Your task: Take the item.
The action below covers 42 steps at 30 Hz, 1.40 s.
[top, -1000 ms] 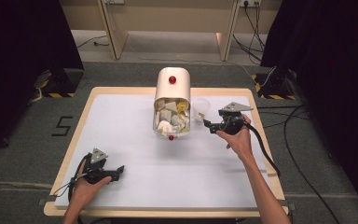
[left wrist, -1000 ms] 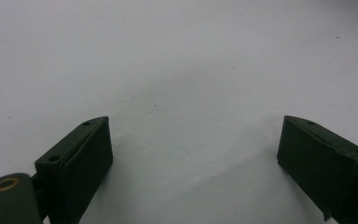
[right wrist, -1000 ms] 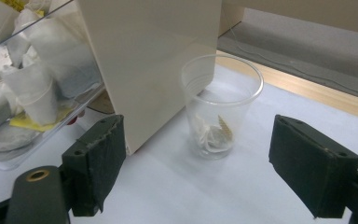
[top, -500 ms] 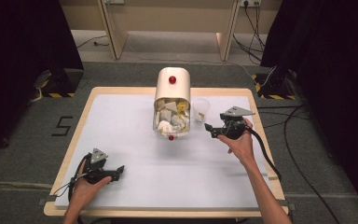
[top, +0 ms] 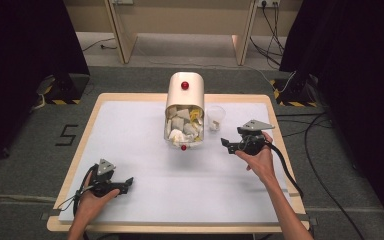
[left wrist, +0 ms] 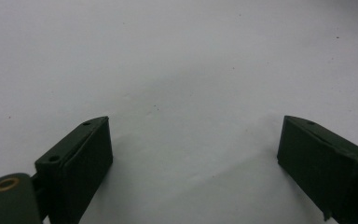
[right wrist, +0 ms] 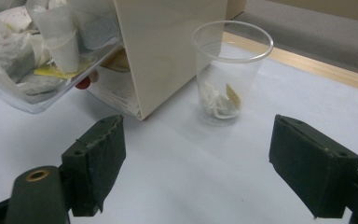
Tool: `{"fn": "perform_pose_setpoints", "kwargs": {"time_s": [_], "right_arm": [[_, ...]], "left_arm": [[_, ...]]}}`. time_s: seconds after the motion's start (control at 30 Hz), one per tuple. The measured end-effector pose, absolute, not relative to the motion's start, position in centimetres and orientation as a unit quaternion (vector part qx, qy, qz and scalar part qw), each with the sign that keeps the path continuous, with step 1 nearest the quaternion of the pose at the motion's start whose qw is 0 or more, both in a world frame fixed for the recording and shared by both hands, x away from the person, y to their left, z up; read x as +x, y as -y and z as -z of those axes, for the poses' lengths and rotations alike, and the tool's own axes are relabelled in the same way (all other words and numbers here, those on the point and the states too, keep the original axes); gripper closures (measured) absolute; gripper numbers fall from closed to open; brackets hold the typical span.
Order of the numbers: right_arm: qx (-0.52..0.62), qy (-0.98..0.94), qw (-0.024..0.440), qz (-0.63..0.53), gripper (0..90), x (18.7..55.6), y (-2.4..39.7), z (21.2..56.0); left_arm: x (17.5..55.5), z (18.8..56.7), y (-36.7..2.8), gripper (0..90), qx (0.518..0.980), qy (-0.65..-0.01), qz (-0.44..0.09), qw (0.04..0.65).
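High view: the right gripper [top: 230, 145] hangs over the right half of the surface [top: 130, 130], just in front of a clear plastic cup [top: 215, 118] that stands near the far edge, right beside a cream box [top: 185, 92]. A clear drawer [top: 182, 134] stuffed with crumpled wrappers sticks out of the box toward the person. In the right gripper view the jaws stand wide apart with nothing between them, aimed at the cup [right wrist: 226, 70], which is upright and holds a bit of crumpled white and tan scrap at its bottom; bare surface lies between jaws and cup. The box wall [right wrist: 168, 46] is just left of the cup, a narrow gap between them.

The left gripper [top: 122, 184] sits near the front left corner, its jaws also spread wide and holding nothing, over bare white surface [left wrist: 177, 70]. The middle and front of the surface lie open between the two grippers.
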State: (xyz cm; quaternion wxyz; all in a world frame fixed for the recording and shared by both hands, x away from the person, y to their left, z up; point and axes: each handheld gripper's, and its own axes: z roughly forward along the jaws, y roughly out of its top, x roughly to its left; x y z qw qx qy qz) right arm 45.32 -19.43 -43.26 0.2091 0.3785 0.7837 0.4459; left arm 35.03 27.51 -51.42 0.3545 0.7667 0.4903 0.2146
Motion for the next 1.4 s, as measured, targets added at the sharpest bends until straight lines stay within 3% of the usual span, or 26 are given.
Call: {"fn": "perform_pose_setpoints", "kwargs": {"time_s": [1.4], "right_arm": [[0.391, -0.796, 0.190, -0.421, 18.3, 41.2, 21.3, 46.3]], "left_arm": [[35.0, 51.4, -27.5, 9.3, 0.767, -0.491, -0.215, 0.355]]}}
